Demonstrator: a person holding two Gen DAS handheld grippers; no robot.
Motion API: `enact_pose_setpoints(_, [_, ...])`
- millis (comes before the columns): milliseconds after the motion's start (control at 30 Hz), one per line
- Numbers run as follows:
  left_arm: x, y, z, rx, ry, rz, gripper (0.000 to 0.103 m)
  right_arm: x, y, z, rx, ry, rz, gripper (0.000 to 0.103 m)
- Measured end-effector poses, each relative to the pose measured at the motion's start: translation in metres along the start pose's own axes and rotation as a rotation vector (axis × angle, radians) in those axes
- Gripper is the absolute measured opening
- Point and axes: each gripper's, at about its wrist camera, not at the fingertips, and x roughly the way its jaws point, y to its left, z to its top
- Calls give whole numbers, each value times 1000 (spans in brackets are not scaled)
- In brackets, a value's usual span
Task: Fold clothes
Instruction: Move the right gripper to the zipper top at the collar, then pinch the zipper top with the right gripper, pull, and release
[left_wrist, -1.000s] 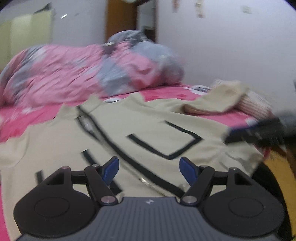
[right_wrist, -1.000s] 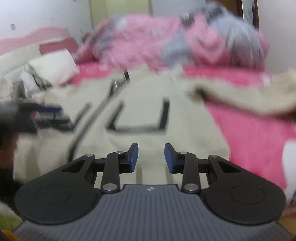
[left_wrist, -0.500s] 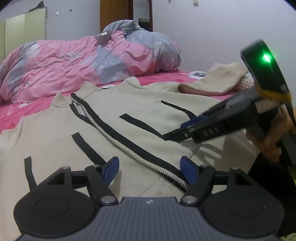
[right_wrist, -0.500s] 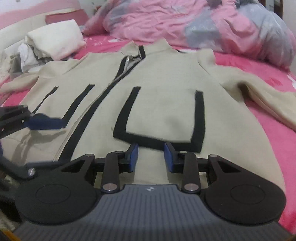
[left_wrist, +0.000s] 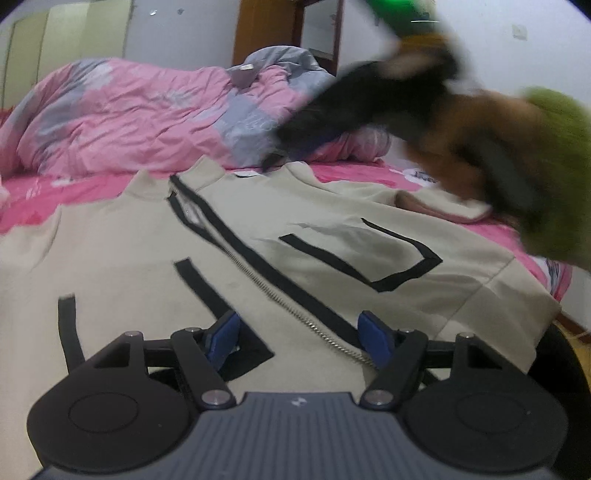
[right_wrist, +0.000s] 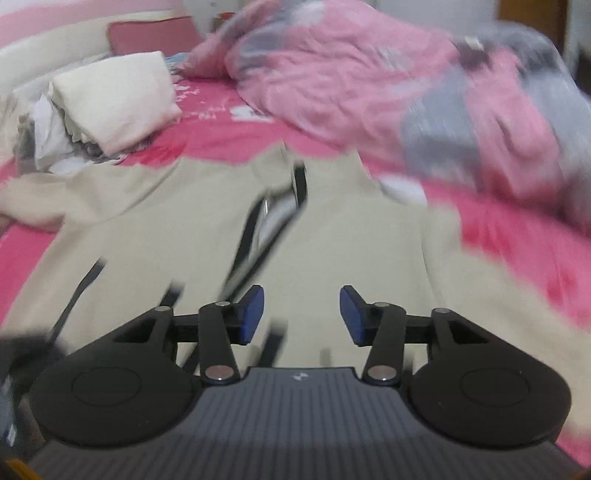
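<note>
1. No writing can be read in either view. Each gripper body carries only a small pale emblem at its lower centre, and a white patch on the pink sheet (left_wrist: 29, 199) at the right of the left view has dark marks too blurred to read.
2. The jacket (left_wrist: 122, 251), beige with black trim, lies flat on the sheet across the middle of both views, collar toward the duvet (left_wrist: 122, 118) at the top.
3. The left gripper (left_wrist: 297, 338) hangs over the jacket's hem, its blue pads spread wide, nothing between them; the zip runs down between the fingers.
4. The right gripper (right_wrist: 302, 314) also stands apart and empty, low over the jacket's middle.
5. Only the left view shows the right hand (left_wrist: 454, 147) and a green sleeve (left_wrist: 554, 173), blurred, at the upper right, plus the black pocket outline (left_wrist: 391, 258).
6. Only the right view shows a white pillow (right_wrist: 110, 96) at the upper left.
</note>
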Motion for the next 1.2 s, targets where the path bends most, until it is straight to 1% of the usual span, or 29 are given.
enact_pose_setpoints(33, [0,3,-2,-14,-8,-8,73,19,3,13,-31,-5,-2,50])
enact_pose_setpoints(100, [-1,9,-7,-43,-25,-23,72,56,7,36,-88,-11,-8,50])
enact_pose_setpoints(200, [-3,17,-12,-77,-51,-47,72,120,11,63,-172,-13,-50,51])
enact_pose_setpoints(267, [-4,21,-13,-87,-62,-60,72,158,14,74,-208,11,-90,51])
enact_pose_setpoints(367, [-3,26,-15,-103,-71,-79,72,194,9,83,-178,39,-82,51])
enact_pose_setpoints(433, [-4,27,-15,-113,-74,-88,72,210,7,86,-157,52,-94,48])
enact_pose_setpoints(467, [-4,28,-15,-116,-75,-91,72,214,7,86,-152,56,-115,47])
enact_pose_setpoints(500, [-5,28,-16,-119,-76,-94,72,217,6,85,-139,53,-123,44])
enact_pose_setpoints(600, [-5,30,-14,-134,-74,-95,72,219,1,81,-88,58,-120,23])
enact_pose_setpoints(633, [-5,30,-14,-139,-73,-95,72,219,0,79,-75,52,-113,19])
enact_pose_setpoints(700, [-5,32,-13,-149,-71,-95,72,217,-1,78,-69,37,-119,15])
enact_pose_setpoints(767, [-4,33,-12,-158,-70,-96,72,213,-2,80,-61,6,-107,14])
enact_pose_setpoints(867, [-4,35,-10,-173,-67,-97,71,207,4,87,-89,-31,-111,14])
enact_pose_setpoints(1033, [-5,37,-9,-182,-64,-100,71,220,1,97,-86,-33,-125,14])
enact_pose_setpoints(1200, [-7,36,-10,-171,-63,-104,71,233,0,95,-50,-24,-97,14])
